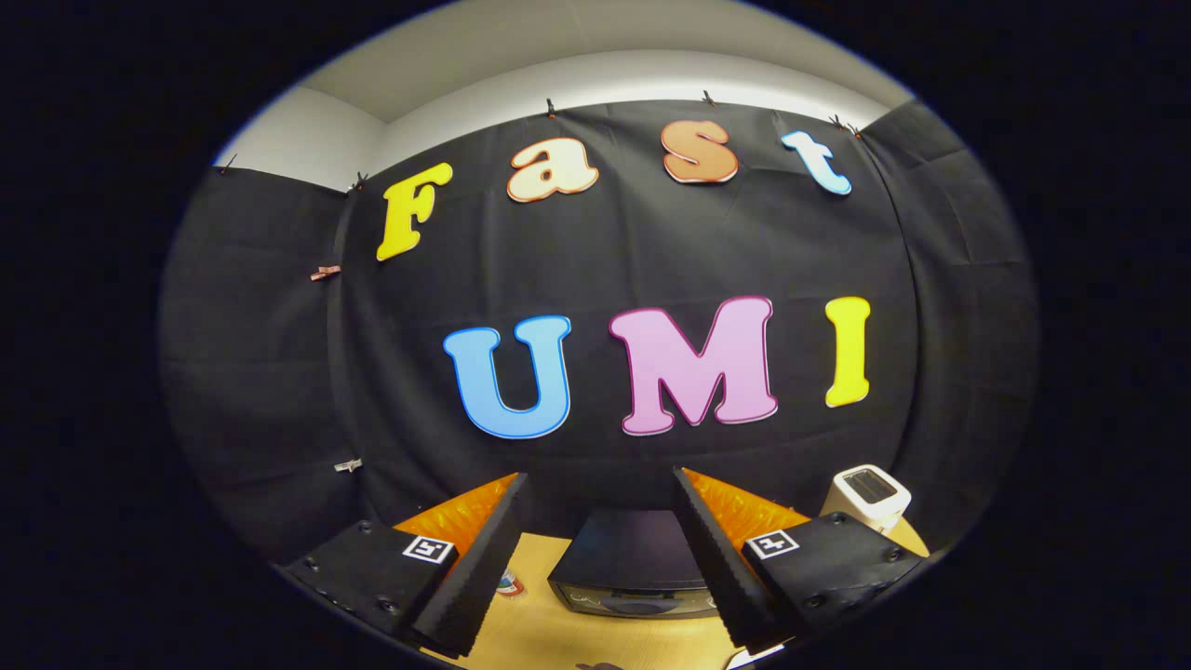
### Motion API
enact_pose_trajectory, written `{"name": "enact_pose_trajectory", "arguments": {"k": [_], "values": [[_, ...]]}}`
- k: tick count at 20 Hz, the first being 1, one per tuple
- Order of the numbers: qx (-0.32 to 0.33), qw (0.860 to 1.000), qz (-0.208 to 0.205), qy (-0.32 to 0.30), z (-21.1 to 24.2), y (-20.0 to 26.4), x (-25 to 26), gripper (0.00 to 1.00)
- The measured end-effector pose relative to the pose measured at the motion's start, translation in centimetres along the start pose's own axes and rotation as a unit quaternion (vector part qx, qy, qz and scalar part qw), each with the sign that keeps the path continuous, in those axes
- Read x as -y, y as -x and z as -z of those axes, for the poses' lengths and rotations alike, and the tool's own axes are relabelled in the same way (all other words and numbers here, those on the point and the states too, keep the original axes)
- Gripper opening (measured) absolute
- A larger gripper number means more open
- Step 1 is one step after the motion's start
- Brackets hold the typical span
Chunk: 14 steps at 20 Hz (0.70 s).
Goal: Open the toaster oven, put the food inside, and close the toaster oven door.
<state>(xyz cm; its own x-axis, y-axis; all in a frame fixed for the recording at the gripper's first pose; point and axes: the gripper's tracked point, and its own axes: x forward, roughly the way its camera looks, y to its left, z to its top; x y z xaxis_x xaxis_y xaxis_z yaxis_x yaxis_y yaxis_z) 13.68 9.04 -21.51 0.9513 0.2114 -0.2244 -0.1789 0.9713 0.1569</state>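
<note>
- Hovering high over the table [558,642] with the hand-held gripper [600,558], fingers spread wide apart and gripping nothing.
- Showing two dark ridged fingers [484,558], each on a black block bearing a small square marker, with orange parts behind them.
- Looking down between the fingers at a dark toaster oven [633,568], sitting on the table just ahead of and below the fingertips.
- Seeing mostly the oven's flat top and a sliver of its front edge; door looking shut, though too little of it in view to be sure.
- Catching a small round item [509,584] with red and green on it, lying on the table just beside the left finger's tip; possibly the food, too small to tell.
- Noticing a white toaster [870,498] standing beyond the right finger, well apart from the oven, near the table's far corner.
- Glimpsing something dark at the table's near edge, too cut off to name.
- Judging the task to be at its very start: approaching the oven, with the door opening not yet begun.
- Needing next to lower and draw back enough to bring the door's front and handle into sight, then lining the spread fingers around the handle before closing and pulling.
- Needing care over the height: from this angle the handle is hidden, so aiming blind risks knocking the oven's top.
</note>
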Motion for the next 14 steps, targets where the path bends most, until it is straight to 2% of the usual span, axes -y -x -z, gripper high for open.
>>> {"name": "enact_pose_trajectory", "arguments": {"k": [7,11,14], "values": [[-0.041,0.998,0.039,0.011,12.3,-3.3,3.0,0.98],[-0.049,0.997,0.05,0.009,16.2,-4.7,3.5,0.98],[-0.079,0.995,0.062,0.005,19.7,-6.2,3.9,0.98]]}}
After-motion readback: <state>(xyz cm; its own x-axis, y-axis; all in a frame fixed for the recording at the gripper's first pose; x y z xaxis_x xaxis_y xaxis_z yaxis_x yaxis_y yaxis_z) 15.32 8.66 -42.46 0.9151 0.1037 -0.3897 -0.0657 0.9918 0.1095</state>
